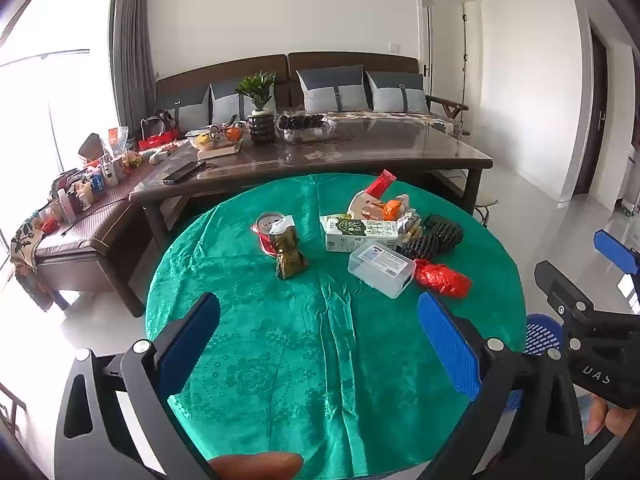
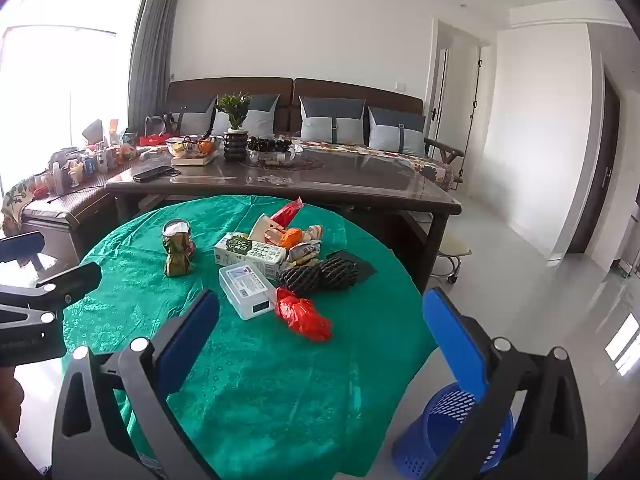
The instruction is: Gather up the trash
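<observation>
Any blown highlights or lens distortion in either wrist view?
Left wrist: window blown out white, sofa edge bowed, dark vignette in the corners. Right wrist: window also clipped, floor glare at right, same barrel bend.

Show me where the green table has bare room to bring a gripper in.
Free: the near half of the green tablecloth, and the strip between the gold foil bag and the clear plastic box. Crowded: the far right, around the milk carton, black netting and red wrapper.
</observation>
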A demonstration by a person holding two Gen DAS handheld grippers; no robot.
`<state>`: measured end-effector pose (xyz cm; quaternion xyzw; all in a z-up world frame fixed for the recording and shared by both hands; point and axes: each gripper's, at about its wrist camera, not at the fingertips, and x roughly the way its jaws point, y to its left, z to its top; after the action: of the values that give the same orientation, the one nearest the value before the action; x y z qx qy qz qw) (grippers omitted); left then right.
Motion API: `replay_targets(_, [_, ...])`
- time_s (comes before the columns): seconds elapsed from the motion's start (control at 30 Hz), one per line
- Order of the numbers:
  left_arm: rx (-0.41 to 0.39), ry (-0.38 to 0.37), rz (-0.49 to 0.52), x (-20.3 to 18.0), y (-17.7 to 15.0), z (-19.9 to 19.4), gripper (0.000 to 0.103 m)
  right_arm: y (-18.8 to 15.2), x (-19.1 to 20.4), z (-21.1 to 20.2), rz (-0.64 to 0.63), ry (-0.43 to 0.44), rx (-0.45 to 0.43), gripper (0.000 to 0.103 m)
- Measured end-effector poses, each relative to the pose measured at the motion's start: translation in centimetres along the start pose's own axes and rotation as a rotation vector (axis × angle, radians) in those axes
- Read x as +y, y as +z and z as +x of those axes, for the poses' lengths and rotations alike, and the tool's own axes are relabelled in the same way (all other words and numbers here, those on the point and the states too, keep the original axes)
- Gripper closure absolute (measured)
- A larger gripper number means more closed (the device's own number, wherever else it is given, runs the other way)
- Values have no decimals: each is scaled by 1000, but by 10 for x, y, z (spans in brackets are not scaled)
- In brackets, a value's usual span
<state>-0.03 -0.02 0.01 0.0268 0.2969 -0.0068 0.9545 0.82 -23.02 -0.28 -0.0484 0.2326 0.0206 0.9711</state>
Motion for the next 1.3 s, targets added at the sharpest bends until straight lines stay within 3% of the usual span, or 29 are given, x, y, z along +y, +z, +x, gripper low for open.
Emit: replay_targets(1.3, [25,-20,25,-20,-3,11,5,-7,-14,-1,15,-38,13,5])
